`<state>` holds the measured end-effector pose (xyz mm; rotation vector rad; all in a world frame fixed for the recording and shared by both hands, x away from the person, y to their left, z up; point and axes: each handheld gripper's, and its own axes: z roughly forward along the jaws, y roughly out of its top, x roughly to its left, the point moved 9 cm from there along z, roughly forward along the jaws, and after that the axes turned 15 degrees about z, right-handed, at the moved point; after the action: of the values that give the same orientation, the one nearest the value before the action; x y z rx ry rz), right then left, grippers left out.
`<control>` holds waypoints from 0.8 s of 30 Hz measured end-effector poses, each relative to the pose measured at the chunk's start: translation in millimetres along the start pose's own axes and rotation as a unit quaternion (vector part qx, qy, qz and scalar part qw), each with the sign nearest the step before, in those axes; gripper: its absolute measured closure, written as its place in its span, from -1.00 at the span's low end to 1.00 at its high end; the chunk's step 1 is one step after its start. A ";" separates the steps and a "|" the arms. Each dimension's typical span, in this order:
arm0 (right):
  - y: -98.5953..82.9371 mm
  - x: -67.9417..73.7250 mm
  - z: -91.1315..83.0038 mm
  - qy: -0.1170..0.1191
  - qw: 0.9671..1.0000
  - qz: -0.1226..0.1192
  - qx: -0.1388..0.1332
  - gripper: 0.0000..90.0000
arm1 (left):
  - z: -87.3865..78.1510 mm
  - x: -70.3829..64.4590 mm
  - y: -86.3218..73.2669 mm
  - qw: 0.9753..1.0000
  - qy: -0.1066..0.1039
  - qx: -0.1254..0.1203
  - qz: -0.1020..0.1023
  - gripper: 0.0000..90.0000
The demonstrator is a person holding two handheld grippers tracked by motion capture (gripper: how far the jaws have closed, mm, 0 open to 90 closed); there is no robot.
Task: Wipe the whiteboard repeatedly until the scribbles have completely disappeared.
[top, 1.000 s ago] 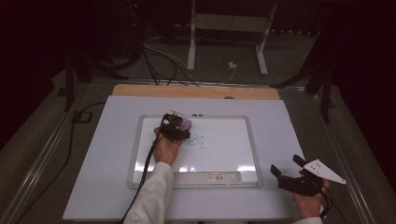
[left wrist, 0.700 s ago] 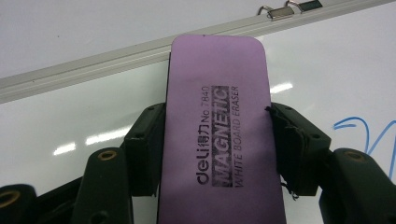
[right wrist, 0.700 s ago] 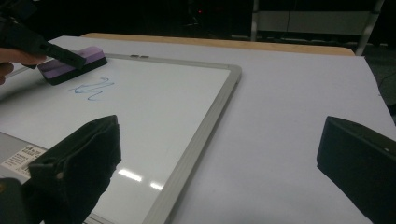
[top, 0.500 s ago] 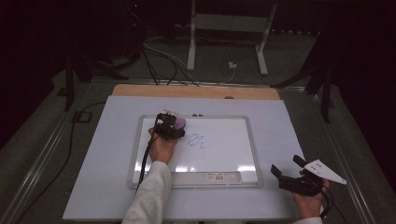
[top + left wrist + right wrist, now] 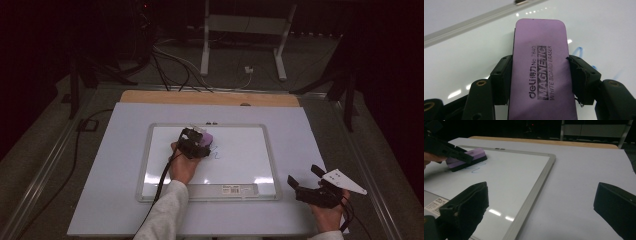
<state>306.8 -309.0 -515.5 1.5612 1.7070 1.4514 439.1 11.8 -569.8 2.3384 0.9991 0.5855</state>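
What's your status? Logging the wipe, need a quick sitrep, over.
Left gripper shut on purple eraser, flat on whiteboard. Blue scribble remains beside it. Right gripper open, idle off the board. Nothing in the way.

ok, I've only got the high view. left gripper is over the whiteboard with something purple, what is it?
Observer: A purple eraser; the left gripper view shows "deli No 7840 MAGNETIC WHITE BOARD ERASER" printed on it.
Operator: Is it properly clamped?
Observer: Yes, the left gripper has one jaw pressed against each long side of it.
Operator: Any ink left on the whiteboard?
Observer: The right gripper view shows a blue scribble just beside the eraser's black underside, not yet wiped.
Operator: And the right gripper?
Observer: Its jaws stand wide apart with nothing between them, over the white table cover beside the board's frame.
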 end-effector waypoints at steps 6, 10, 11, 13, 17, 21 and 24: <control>0.6 1.4 -1.1 -0.001 1.000 -0.002 -0.001 -1.00 | 0.5 5.2 -1.1 1.000 -0.005 0.000 0.004 -0.07; 0.6 0.1 -2.5 -0.002 1.000 -0.001 -0.002 -1.00 | -0.4 18.5 -5.7 1.000 0.012 0.010 -0.010 -0.07; 0.7 0.1 -2.8 -0.002 1.000 -0.002 -0.003 -1.00 | -0.8 22.2 -7.1 1.000 0.017 0.013 -0.014 -0.07; 0.8 0.1 -3.4 -0.002 1.000 -0.002 -0.003 -1.00 | -0.8 29.9 -9.5 0.999 0.025 0.016 -0.026 -0.07; 0.8 -0.3 -4.1 -0.003 1.000 0.000 -0.004 -1.00 | -0.7 33.0 -10.7 0.999 0.027 0.017 -0.041 -0.07; 0.3 0.5 -3.6 -0.003 1.000 -0.002 -0.002 -1.00 | -1.2 22.4 -7.8 0.999 0.026 0.017 -0.026 -0.07; -0.4 1.9 -2.7 -0.002 1.000 -0.004 0.000 -1.00 | -1.5 8.8 -3.6 1.000 0.022 0.015 -0.007 -0.07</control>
<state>303.9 -308.3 -514.2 1.5548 1.7088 1.4428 441.9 21.0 -569.3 2.3511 1.0502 0.6233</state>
